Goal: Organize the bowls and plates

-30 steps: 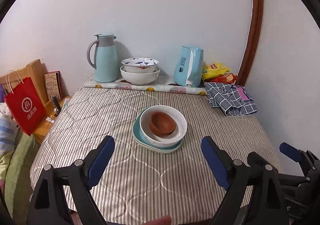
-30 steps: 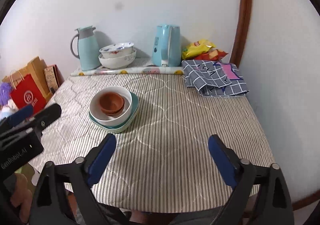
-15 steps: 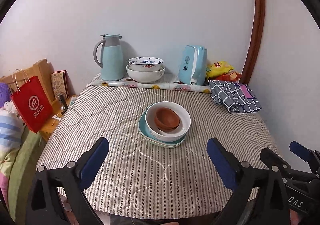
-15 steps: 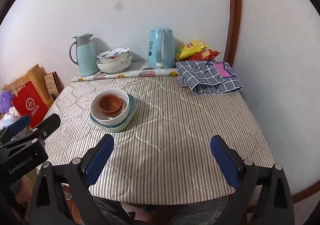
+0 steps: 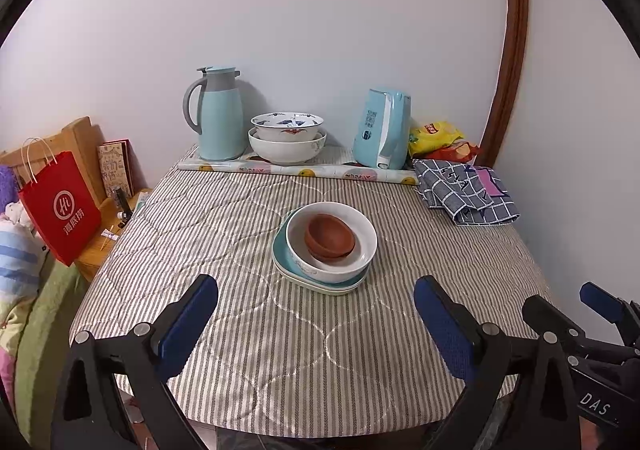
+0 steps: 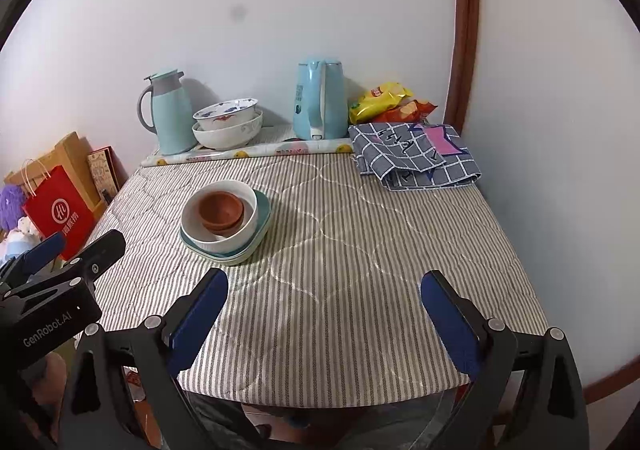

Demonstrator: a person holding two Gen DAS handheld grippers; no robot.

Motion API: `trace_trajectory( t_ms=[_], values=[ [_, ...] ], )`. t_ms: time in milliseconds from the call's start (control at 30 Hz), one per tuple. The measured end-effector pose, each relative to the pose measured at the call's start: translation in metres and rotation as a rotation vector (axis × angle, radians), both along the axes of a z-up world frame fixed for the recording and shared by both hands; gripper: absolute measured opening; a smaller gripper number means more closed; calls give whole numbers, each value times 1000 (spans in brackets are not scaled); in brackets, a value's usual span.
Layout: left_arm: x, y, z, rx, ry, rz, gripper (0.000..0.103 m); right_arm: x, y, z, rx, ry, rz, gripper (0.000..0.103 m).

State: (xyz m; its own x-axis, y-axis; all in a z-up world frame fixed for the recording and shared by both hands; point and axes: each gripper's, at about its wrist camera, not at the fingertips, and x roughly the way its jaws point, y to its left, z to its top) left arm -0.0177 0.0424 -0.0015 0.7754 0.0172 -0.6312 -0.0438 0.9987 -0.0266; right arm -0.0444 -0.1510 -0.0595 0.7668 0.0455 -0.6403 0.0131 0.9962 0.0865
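A small brown bowl [image 5: 330,236] [image 6: 221,210] sits inside a white bowl [image 5: 320,270] [image 6: 224,242], which rests on a teal plate [image 5: 280,254] [image 6: 264,210] in the middle of the striped table. A blue-patterned bowl [image 5: 287,122] [image 6: 226,112] is nested in a larger white bowl [image 5: 287,150] [image 6: 228,136] at the back. My left gripper [image 5: 314,292] hangs open just in front of the stack, holding nothing. To the right of the stack, my right gripper [image 6: 324,282] is open and also holds nothing.
A light-blue thermos jug [image 5: 218,114], a blue kettle [image 5: 384,130], snack bags [image 5: 440,136] and a folded checked cloth [image 5: 464,190] line the back and right. The wall is close on the right. A red paper bag [image 5: 60,206] stands off the left edge.
Both views have drawn back a little from the stack, so the table's near edge now shows. The left jaws stand slightly wider. No dish has moved.
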Motion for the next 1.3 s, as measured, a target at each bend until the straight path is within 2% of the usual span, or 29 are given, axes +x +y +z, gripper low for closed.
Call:
trace_trajectory(
  t_ms=[1300],
  values=[
    [1, -5, 1, -15, 14, -15, 99, -2, 1, 5, 6, -7, -1, 96]
  ],
)
